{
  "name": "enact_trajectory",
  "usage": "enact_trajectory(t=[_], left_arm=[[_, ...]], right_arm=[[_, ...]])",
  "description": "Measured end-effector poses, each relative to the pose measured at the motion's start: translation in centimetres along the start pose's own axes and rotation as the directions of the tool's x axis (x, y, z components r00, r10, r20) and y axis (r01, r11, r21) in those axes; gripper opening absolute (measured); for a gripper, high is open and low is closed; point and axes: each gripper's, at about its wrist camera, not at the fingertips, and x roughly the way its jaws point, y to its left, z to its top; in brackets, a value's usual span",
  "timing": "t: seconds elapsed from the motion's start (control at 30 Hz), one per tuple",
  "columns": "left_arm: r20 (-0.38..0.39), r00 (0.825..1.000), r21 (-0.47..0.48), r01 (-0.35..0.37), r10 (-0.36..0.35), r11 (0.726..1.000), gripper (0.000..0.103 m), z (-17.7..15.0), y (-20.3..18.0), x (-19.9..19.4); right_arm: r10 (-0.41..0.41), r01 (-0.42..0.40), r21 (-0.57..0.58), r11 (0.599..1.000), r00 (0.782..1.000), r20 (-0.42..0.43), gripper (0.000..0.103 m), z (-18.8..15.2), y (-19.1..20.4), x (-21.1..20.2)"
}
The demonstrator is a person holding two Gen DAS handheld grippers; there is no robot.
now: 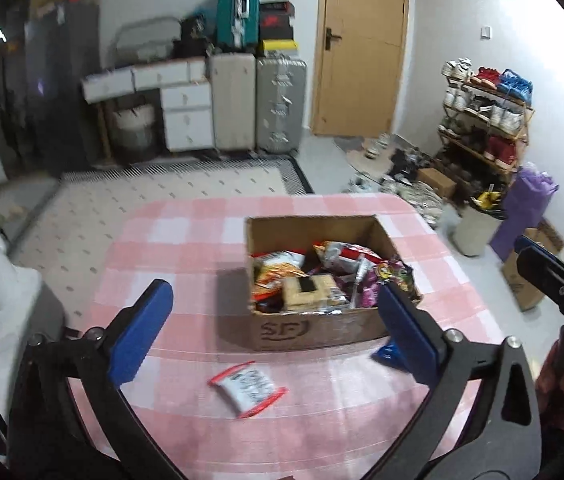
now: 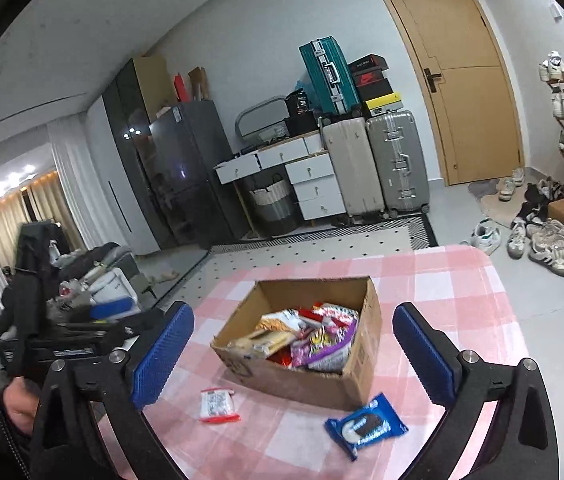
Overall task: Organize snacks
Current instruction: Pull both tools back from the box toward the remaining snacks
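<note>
An open cardboard box (image 1: 314, 330) full of snack packets stands on the pink checked tablecloth (image 1: 185, 248); it also shows in the right wrist view (image 2: 334, 384). A white packet with red ends (image 1: 247, 388) lies in front of the box, also in the right wrist view (image 2: 217, 404). A blue Oreo packet (image 2: 366, 426) lies by the box's near right corner; my left finger mostly hides it in the left wrist view (image 1: 386, 354). My left gripper (image 1: 273, 332) is open and empty above the white packet. My right gripper (image 2: 294, 352) is open and empty above the table's near side.
Suitcases (image 2: 378, 164) and white drawers (image 2: 306, 176) stand by the far wall beside a wooden door (image 2: 462, 76). A shoe rack (image 1: 486, 120) and loose shoes (image 2: 542, 240) are on the right. A bin (image 1: 474, 228) stands past the table's right edge.
</note>
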Motion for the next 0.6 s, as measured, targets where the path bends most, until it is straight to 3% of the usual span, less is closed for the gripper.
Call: enact_trajectory(t=[0.4, 0.6], left_arm=[[0.07, 0.997, -0.032, -0.039, 0.041, 0.999, 0.102, -3.1, 0.4, -3.6], [0.067, 0.997, -0.076, 0.04, -0.035, 0.996, 0.102, -5.2, 1.3, -3.1]], right_arm=[[-0.048, 0.048, -0.02, 0.999, 0.999, -0.02, 0.102, -4.6, 1.9, -2.1], [-0.077, 0.077, -0.009, 0.997, 0.994, -0.071, 0.102, -6.1, 1.1, -1.7]])
